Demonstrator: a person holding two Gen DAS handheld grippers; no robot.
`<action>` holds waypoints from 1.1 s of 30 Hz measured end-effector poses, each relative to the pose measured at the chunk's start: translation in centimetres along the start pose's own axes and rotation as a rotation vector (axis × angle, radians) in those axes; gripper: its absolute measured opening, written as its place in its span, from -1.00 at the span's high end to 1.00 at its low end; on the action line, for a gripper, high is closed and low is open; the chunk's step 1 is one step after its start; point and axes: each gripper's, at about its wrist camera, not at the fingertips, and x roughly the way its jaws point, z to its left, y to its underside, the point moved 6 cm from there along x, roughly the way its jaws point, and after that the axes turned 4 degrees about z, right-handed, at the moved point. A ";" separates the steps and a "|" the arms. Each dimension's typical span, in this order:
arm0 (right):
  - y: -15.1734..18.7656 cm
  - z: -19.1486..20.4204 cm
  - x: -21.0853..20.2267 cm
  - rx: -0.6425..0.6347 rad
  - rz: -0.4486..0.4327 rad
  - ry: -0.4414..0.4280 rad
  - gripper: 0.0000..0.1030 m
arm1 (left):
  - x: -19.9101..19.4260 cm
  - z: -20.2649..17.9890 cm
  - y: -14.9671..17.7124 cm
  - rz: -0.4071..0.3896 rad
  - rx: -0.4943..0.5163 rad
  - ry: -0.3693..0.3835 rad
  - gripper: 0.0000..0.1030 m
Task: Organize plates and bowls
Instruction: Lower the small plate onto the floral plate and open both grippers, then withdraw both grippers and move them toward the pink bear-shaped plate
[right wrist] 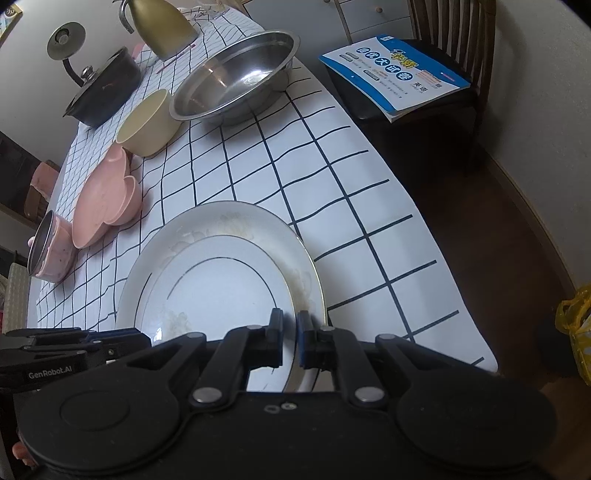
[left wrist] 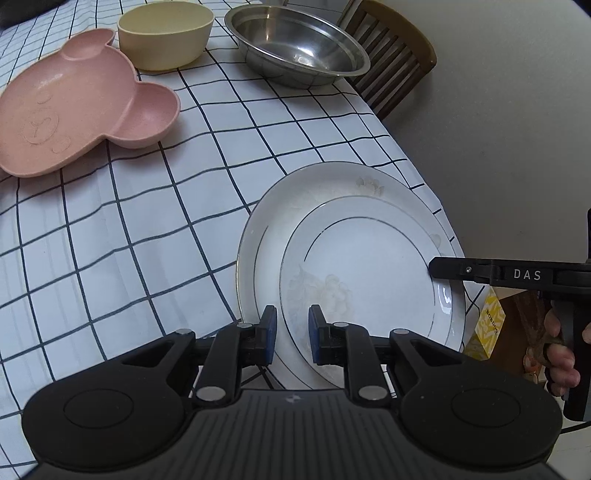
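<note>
At the table's near edge the small plate [left wrist: 369,266] sits on the large plate [left wrist: 314,195]; left gripper [left wrist: 291,334] and right gripper [right wrist: 289,338], jaws narrow, pinch its rim; stacking looks done; next, release.

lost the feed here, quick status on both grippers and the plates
Left gripper nearly shut on small plate rim; right gripper shut on its opposite rim. Small plate atop large plate at table edge. Nothing blocking.

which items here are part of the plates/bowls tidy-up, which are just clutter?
Job: small white plate on large white plate, pink bear plate, cream bowl, steel bowl.
Clutter: black pot, gold kettle, booklet on chair.
</note>
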 end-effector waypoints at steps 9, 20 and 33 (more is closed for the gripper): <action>-0.1 1.3 -0.1 -0.077 -0.013 0.033 0.60 | -1.2 0.0 0.2 -0.042 0.024 -0.017 0.66; 0.0 6.7 -4.2 -0.306 -0.137 0.032 0.06 | -5.7 -1.7 0.4 -0.185 0.085 -0.068 0.66; 0.3 12.4 -8.7 -0.465 -0.293 -0.023 -0.54 | -12.3 -2.4 0.8 -0.384 0.073 -0.136 0.33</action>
